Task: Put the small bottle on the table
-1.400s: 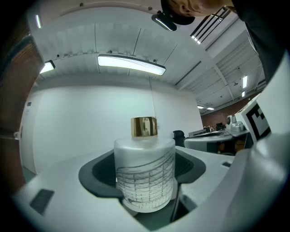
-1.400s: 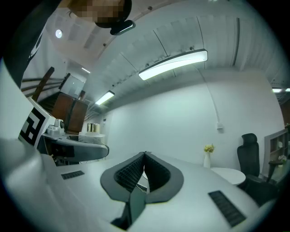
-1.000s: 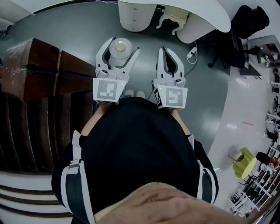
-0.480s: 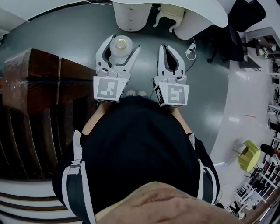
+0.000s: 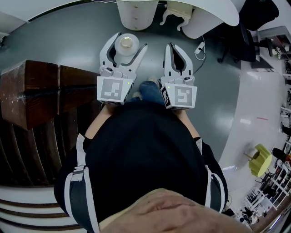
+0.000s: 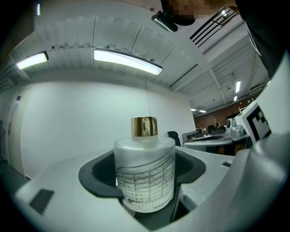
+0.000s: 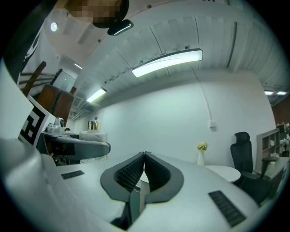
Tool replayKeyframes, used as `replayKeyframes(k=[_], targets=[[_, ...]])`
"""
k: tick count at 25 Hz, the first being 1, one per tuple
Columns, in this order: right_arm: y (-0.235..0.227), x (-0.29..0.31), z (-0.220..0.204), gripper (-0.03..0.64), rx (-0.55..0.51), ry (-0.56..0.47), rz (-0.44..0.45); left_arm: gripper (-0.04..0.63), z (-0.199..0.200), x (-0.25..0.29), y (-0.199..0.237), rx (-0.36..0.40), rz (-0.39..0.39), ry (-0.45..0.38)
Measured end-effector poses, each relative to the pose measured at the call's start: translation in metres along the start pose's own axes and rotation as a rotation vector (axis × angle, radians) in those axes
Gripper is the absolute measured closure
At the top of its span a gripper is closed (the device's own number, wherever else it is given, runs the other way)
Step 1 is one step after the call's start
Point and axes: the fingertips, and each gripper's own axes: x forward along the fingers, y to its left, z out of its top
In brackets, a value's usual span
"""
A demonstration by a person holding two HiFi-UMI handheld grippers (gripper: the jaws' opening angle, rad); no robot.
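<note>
The small bottle (image 5: pixel 126 44) is frosted white glass with a gold cap (image 6: pixel 144 127). It stands upright between the jaws of my left gripper (image 5: pixel 129 43), held in the air above the grey floor. In the left gripper view the dark pads (image 6: pixel 97 174) press on both sides of the bottle (image 6: pixel 144 179). My right gripper (image 5: pixel 171 47) is beside it on the right, level with it, shut and empty; its pads (image 7: pixel 136 172) meet at the tips. The right gripper view also shows the bottle (image 7: pixel 94 136) off to the left.
White furniture bases (image 5: pixel 136 13) and a white table edge (image 5: pixel 213 11) lie just ahead. A round white table (image 7: pixel 225 172) carries a vase of yellow flowers (image 7: pixel 201 154), with a black office chair (image 7: pixel 242 145) beside it. Dark wooden blocks (image 5: pixel 32 91) stand at the left.
The person has stepped forward: a blue-jeaned leg now shows between the grippers, and the white furniture is nearer. Both grippers keep their pose, and the bottle stays in the left one.
</note>
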Motion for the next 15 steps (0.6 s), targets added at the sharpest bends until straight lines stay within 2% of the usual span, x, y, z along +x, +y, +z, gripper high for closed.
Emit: replayKeyframes(k=[5,9,15], targets=[[-0.024,0.034,-0.009,0.594,-0.006,0.004,0.022,0.261,-0.008,0.035,0.010,-0.003,0.023,0.007],[-0.049,0.074,-0.018,0.594,-0.013,0.013,0.046,0.261,-0.022,0.071,0.023,-0.054,0.055,0.031],[-0.087,0.133,-0.022,0.594,-0.029,0.012,0.078,0.261,-0.020,0.131,0.046,-0.058,0.095,0.008]])
